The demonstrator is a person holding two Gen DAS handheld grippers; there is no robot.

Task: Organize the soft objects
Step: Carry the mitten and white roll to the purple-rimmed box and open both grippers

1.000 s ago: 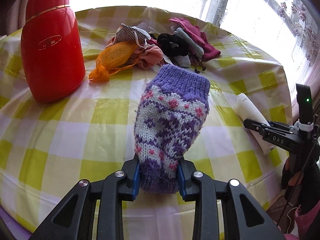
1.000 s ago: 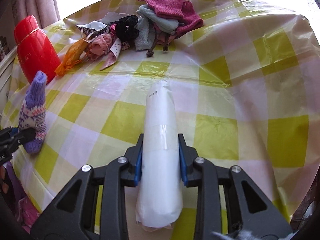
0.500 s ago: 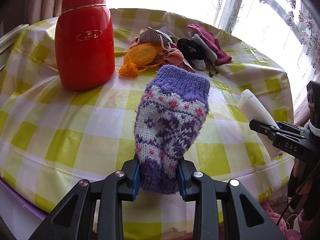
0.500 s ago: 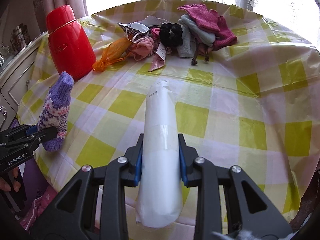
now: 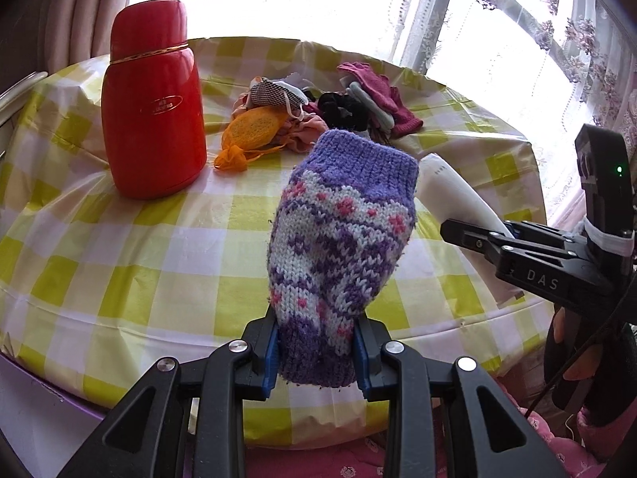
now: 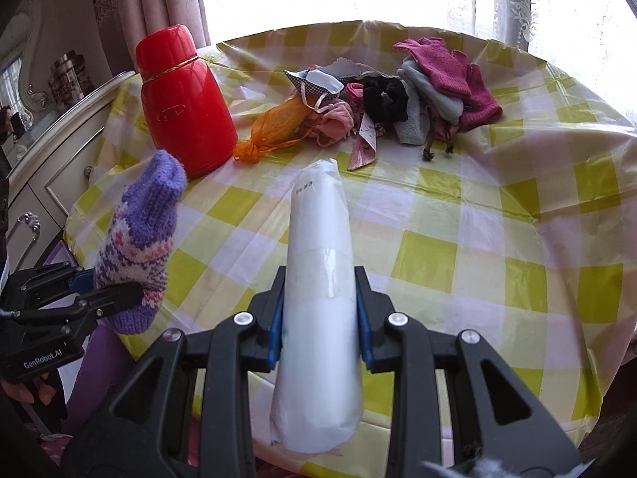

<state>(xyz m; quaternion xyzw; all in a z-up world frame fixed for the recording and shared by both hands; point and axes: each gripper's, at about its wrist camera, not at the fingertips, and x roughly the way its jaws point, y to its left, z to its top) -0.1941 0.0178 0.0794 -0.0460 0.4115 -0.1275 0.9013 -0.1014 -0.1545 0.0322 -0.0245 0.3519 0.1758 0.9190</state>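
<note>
Desk (image 6: 497, 239), checked cloth: heap of soft things (image 6: 398, 91) at far edge, ahead of both tongs. Left tongs (image 5: 316, 352) clamped on knitted mitten (image 5: 342, 239); right tongs (image 6: 318, 314) clamped on white roll (image 6: 318, 239), long axis toward heap, both over near edge

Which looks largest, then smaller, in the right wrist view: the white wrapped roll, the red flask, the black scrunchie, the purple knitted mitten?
1. White wrapped roll, though it is nearest the camera.
2. Red flask and purple knitted mitten: too alike to rank.
3. Black scrunchie.
</note>
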